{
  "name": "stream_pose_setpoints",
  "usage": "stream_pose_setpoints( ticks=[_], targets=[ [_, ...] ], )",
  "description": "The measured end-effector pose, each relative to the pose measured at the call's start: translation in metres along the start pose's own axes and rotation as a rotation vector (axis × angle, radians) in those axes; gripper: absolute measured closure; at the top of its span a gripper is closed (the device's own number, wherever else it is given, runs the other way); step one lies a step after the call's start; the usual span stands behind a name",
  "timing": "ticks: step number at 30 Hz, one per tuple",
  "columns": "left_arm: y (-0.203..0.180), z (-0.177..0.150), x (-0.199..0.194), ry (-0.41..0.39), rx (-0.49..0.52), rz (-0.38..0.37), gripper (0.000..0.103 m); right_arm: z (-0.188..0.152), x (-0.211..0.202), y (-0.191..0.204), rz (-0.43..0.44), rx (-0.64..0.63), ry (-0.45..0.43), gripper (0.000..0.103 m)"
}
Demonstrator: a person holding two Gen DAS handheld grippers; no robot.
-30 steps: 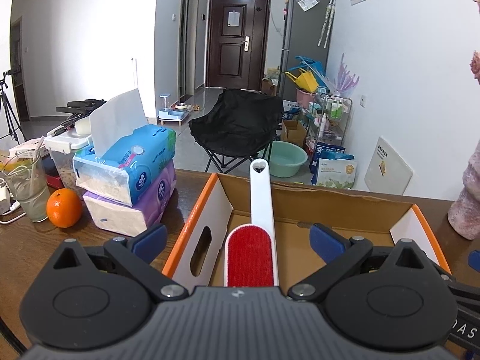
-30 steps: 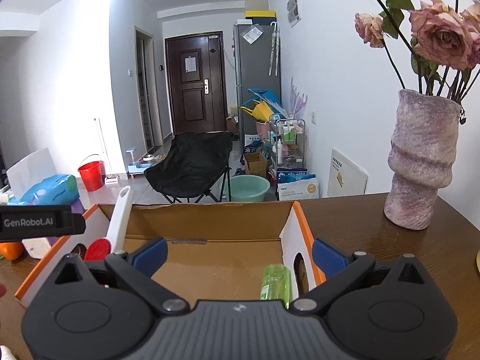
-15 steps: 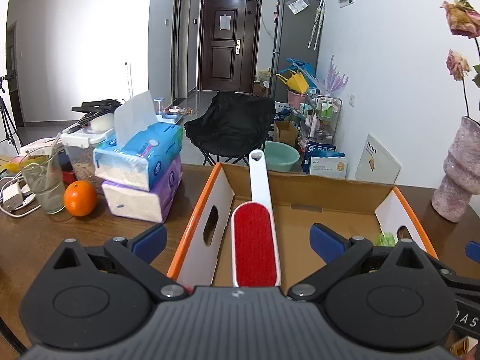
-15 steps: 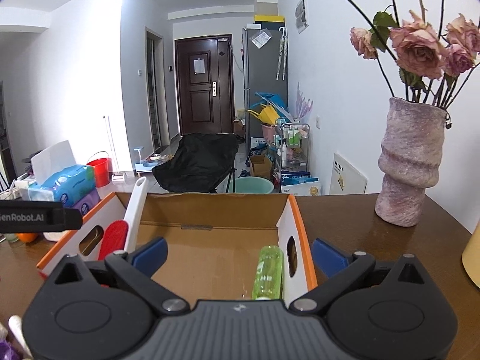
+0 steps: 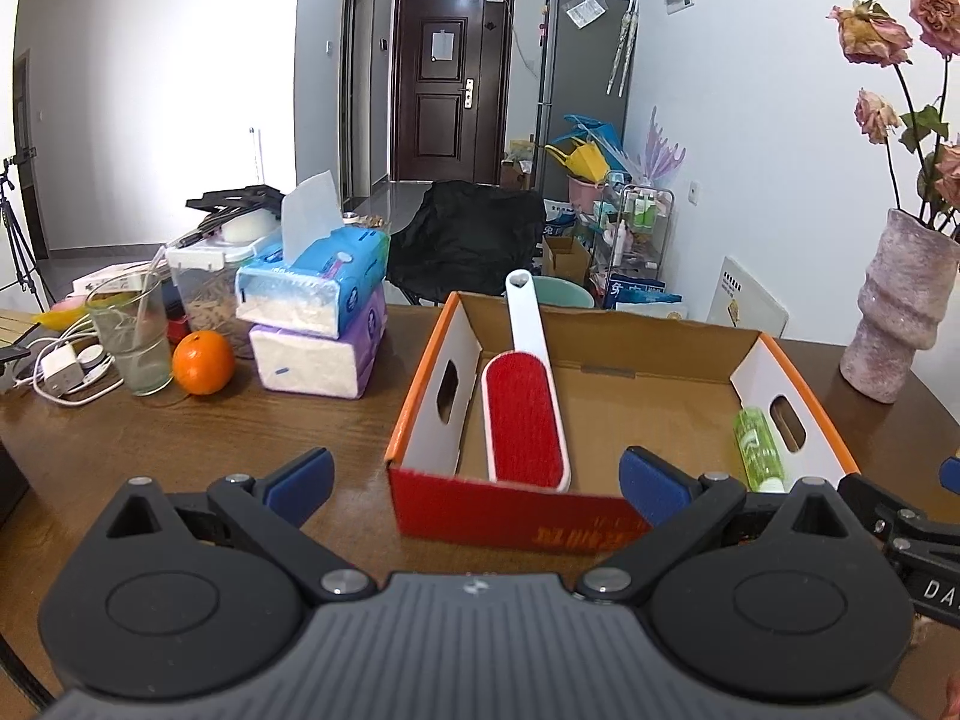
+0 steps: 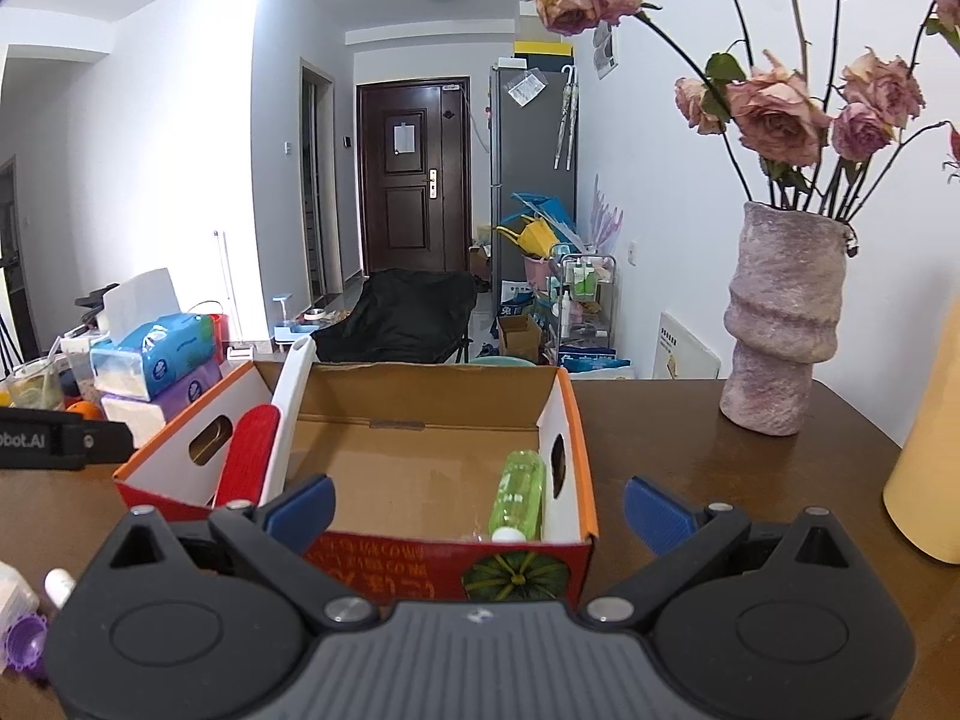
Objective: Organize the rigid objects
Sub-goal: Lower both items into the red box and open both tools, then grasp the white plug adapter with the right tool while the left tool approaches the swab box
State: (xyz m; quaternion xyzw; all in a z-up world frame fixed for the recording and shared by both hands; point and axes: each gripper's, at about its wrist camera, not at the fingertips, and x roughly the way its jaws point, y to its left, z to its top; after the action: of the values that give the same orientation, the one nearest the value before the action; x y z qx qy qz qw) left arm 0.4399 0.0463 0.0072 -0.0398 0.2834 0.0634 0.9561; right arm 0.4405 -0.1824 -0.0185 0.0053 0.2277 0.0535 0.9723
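— Where do we stand at the table's near edge?

— We see both grippers held just short of the cardboard box [image 5: 510,516]. The left gripper [image 5: 474,477] has its jaws wide apart and holds nothing; the right gripper [image 6: 480,507] is the same, spread and empty. Bare table [image 5: 198,450] lies open to the left of the box as far as the tissue packs [image 5: 318,324], the orange [image 5: 203,362] and the glass [image 5: 135,339] near the far left edge.

— And to the right?

— Our right view shows clear wood between the box and the vase [image 6: 780,324], with a yellow container [image 6: 927,474] at the right edge.

— How does the lint brush look?

— The lint brush [image 5: 528,420] has a red pad in a white frame. It lies inside the box along the left wall, its white handle sloping up over the far rim. A green bottle [image 5: 757,450] lies against the right wall, cap toward the near wall.

— What does one view give that the other lacks?

— The right view alone shows the pumpkin print [image 6: 516,579] on the box front, and a purple object [image 6: 24,651] and a white tube [image 6: 59,587] at the near left corner. Only the left view shows the white charger and cables [image 5: 60,369].
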Motion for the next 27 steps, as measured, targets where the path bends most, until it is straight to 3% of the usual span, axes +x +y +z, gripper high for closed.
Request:
stream_pose_setpoints(
  ticks=[27],
  targets=[
    [0.026,-0.057,-0.066,0.037,0.02,0.01,0.0,-0.056,-0.075,-0.017,-0.035,-0.047,0.017,0.0]
  ],
)
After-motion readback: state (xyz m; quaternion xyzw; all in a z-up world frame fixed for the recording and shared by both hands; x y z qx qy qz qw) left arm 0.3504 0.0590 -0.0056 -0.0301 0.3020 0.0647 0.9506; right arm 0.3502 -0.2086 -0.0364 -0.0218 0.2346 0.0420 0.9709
